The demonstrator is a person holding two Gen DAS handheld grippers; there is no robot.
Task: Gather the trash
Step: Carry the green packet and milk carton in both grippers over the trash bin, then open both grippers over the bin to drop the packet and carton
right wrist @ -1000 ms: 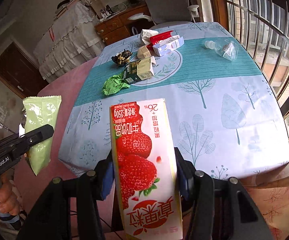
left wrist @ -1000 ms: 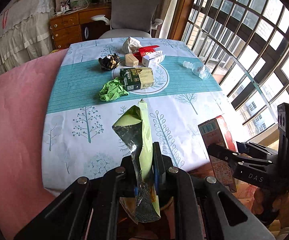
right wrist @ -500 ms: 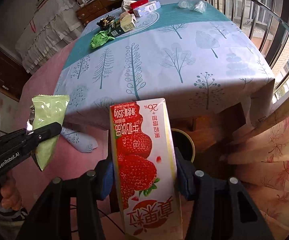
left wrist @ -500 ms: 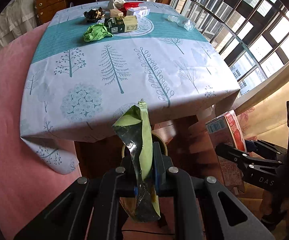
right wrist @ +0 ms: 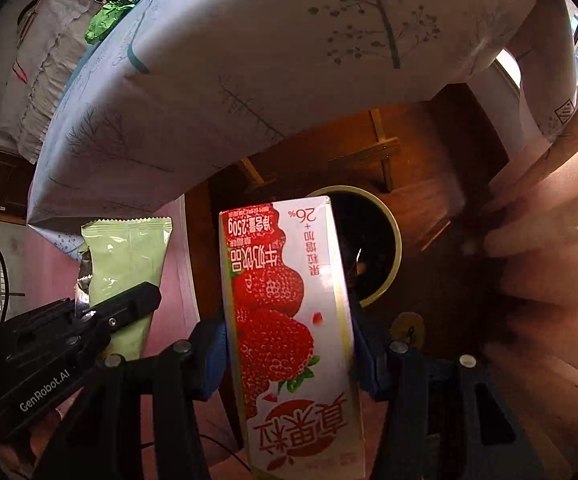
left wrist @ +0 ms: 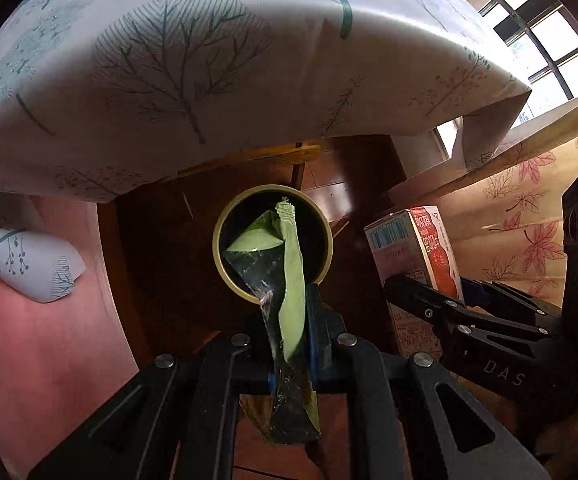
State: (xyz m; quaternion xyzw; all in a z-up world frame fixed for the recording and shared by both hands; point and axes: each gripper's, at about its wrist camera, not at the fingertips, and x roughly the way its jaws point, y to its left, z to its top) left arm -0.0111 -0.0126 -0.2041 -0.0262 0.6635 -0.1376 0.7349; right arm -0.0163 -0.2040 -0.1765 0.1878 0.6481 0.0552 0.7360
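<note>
My left gripper is shut on a light green snack wrapper and holds it above a round bin with a yellowish rim on the floor under the table. The wrapper also shows in the right wrist view. My right gripper is shut on a strawberry milk carton, held beside the bin. The carton also shows in the left wrist view, right of the bin.
The tablecloth with tree prints hangs over the table edge above the bin. A crumpled green paper and small boxes lie on the tabletop at far left. A leaf-print curtain hangs on the right. A pink cloth lies at left.
Both grippers have dropped from table height to below the table edge. The bin now sits right in front of both, and the tabletop trash has passed out of sight above.
</note>
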